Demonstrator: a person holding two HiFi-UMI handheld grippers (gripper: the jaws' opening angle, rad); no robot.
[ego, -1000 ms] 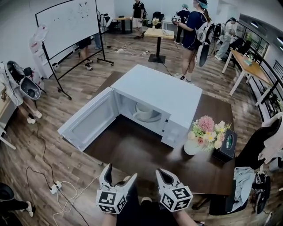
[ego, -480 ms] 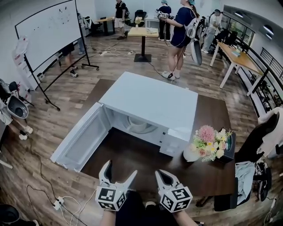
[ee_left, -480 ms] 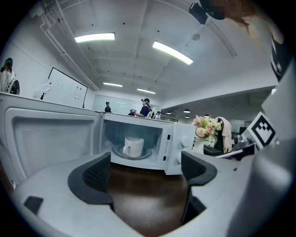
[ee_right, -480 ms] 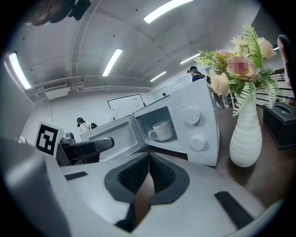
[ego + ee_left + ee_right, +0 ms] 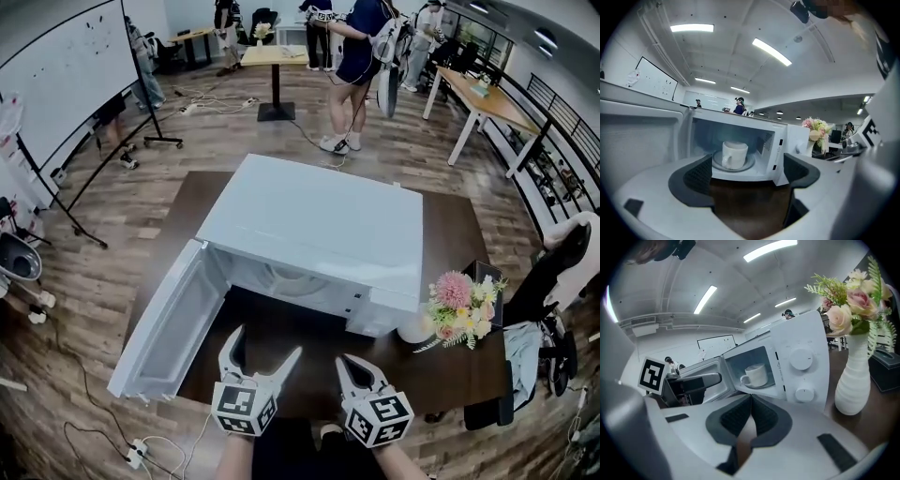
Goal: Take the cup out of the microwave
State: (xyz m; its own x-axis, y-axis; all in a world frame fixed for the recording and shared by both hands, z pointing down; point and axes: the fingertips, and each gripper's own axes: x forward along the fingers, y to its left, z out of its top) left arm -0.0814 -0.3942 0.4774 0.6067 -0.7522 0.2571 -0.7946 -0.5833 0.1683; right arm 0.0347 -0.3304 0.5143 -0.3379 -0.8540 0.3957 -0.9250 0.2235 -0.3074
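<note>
Cup (image 5: 734, 154) sits in the open microwave (image 5: 319, 225), seemingly on a plate; left gripper (image 5: 264, 345) spread empty, right gripper (image 5: 359, 370) pressed together.

White vase (image 5: 853, 380) of flowers (image 5: 459, 305) beside a black box (image 5: 887, 372) — on a dark table (image 5: 450, 225).

No legible text; whiteboard (image 5: 56, 84) marks too small to read

The microwave (image 5: 319, 225) and the cup (image 5: 734, 154) are seen in white, the surface (image 5: 441, 370) in dark brown. The vase (image 5: 853, 380) is ribbed white; its flowers (image 5: 457, 305) are coloured pink, cream and green. Black-and-white square markers are carried by the left gripper (image 5: 266, 341) and the right gripper (image 5: 359, 367)
</note>
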